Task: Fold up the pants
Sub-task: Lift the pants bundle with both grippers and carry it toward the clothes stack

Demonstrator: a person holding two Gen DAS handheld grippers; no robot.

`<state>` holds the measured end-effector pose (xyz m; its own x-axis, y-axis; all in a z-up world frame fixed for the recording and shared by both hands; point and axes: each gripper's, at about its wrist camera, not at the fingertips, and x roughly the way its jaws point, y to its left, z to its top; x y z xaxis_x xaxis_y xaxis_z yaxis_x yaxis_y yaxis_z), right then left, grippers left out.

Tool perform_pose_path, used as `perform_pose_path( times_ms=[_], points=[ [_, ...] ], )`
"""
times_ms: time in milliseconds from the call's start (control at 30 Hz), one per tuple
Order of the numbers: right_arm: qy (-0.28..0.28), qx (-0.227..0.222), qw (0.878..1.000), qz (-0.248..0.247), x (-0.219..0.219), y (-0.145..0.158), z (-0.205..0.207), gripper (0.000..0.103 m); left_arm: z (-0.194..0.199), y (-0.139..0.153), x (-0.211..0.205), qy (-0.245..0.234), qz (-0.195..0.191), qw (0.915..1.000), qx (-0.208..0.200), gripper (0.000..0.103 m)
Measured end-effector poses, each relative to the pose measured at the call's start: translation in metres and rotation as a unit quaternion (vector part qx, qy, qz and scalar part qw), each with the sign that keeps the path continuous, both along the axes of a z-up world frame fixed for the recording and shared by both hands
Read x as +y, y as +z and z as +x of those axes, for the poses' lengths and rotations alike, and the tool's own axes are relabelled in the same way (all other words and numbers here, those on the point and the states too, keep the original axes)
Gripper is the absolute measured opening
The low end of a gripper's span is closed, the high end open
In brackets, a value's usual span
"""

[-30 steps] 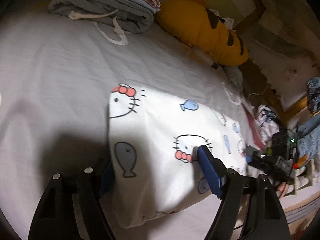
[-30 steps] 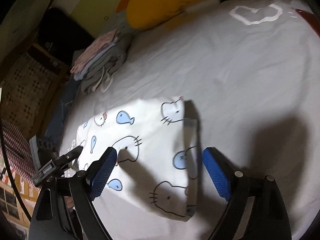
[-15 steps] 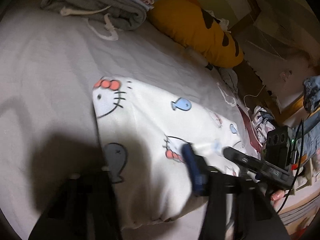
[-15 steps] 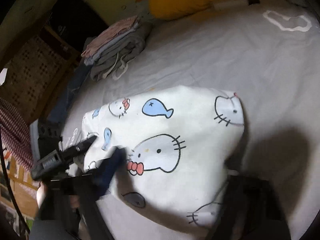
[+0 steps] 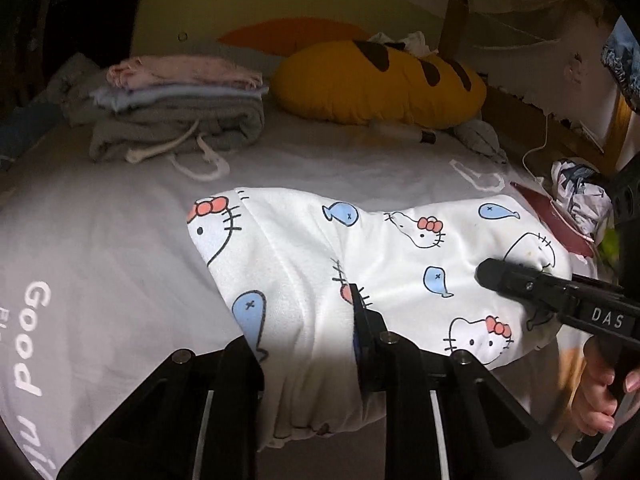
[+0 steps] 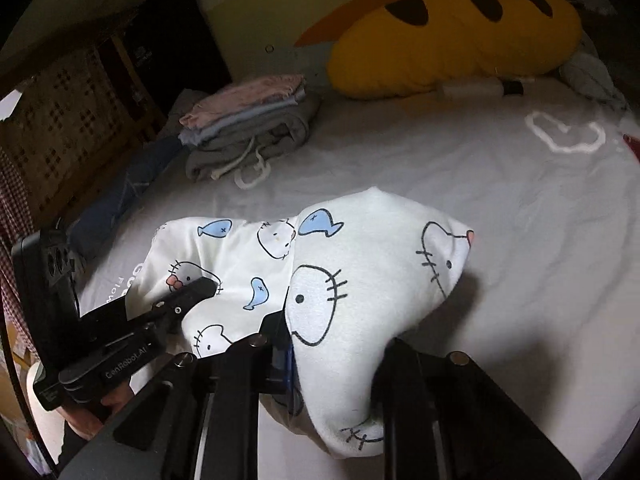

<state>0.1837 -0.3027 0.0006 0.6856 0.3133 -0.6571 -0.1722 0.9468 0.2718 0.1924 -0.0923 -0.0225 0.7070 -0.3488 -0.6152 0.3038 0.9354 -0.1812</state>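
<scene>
Pants (image 5: 384, 264), white with cartoon cats and blue fish, lie across the grey bed (image 5: 100, 240), near edge bunched up off the sheet. Left gripper (image 5: 308, 344) has just been closing and now pinches that edge; right gripper (image 6: 332, 356) has closed likewise on the other end, cloth seemingly caught between its fingers, though shadow hides the pads. Behind sit folded clothes (image 5: 180, 112) and a yellow pillow (image 5: 380, 84).

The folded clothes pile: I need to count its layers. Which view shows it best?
The left wrist view: the folded clothes pile sits nearer, its stacked edges facing the camera. The right wrist view shows it smaller and angled.
</scene>
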Motion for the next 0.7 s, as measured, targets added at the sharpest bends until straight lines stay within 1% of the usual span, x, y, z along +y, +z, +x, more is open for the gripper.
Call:
perform_pose_path(
  times_ms=[200,367,433,533,700],
  points=[
    [0.004,-0.036,0.999,-0.009,0.012,0.023,-0.007,0.020,-0.012,0.033,0.004,0.009,0.026,0.9979,-0.058,0.020],
    [0.007,-0.087,0.996,-0.030,0.030,0.054,-0.011,0.020,-0.015,0.066,0.013,0.022,0.032,0.9941,-0.101,0.020],
    [0.010,-0.106,0.994,-0.031,0.035,0.070,-0.008,0.020,-0.014,0.080,0.019,0.027,0.031,0.9917,-0.122,0.020],
    [0.012,-0.132,0.991,-0.023,0.042,0.094,0.000,0.020,-0.007,0.099,0.029,0.039,0.019,0.9889,-0.142,0.020],
    [0.014,-0.185,0.982,-0.025,0.063,0.134,0.021,0.020,0.003,0.138,0.039,0.054,0.036,0.9790,-0.193,0.020]
  ],
)
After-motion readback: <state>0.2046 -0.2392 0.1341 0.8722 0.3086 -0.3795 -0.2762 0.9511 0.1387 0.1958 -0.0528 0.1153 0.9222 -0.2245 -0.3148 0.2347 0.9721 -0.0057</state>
